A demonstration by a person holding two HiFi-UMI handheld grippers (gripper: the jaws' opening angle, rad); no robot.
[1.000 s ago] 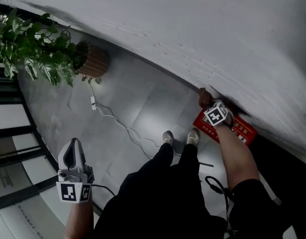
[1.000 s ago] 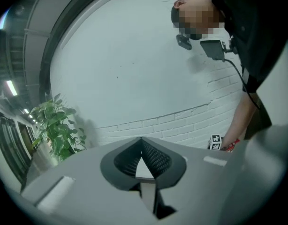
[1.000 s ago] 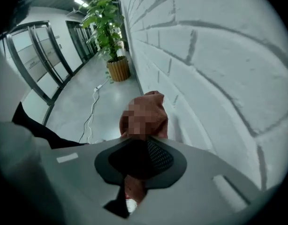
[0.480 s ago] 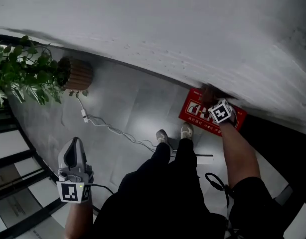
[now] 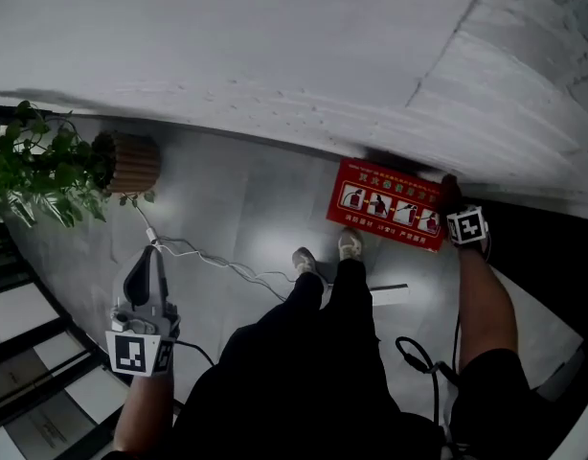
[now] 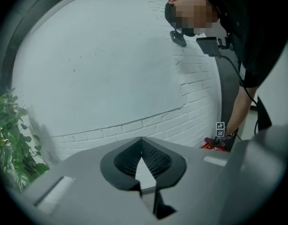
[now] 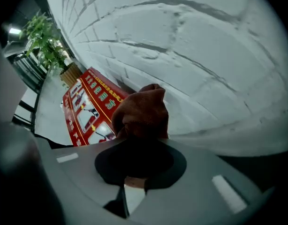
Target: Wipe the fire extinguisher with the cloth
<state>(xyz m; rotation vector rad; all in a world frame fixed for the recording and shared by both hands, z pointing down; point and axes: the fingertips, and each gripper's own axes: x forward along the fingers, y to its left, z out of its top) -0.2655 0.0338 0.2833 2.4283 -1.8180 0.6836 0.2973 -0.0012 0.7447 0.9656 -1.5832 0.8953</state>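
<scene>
The red fire extinguisher box [image 5: 385, 204] lies on the floor [image 5: 246, 195] at the floor's edge, along the foot of the white brick wall [image 5: 275, 46], with its pictogram face turned up; the person's shoes [image 5: 350, 244] stand just in front of its long side. The right gripper [image 5: 451, 195] points steeply down at the box's right end, close to the wall; its fingers are clamped on a bunched brown cloth [image 7: 141, 111], which sticks out past them and sits over that end of the box, though whether it presses on the box cannot be told from either view. The left gripper [image 5: 148, 254] is held well apart from the box, over the open floor on the person's left side; its fingers meet at the tips with nothing between them, and they face the wall. A potted plant [image 5: 45, 166] in a wicker pot [image 5: 126, 161] stands by the wall far to the left; a white cable [image 5: 208, 257] trails across the floor from near the pot towards the shoes.
</scene>
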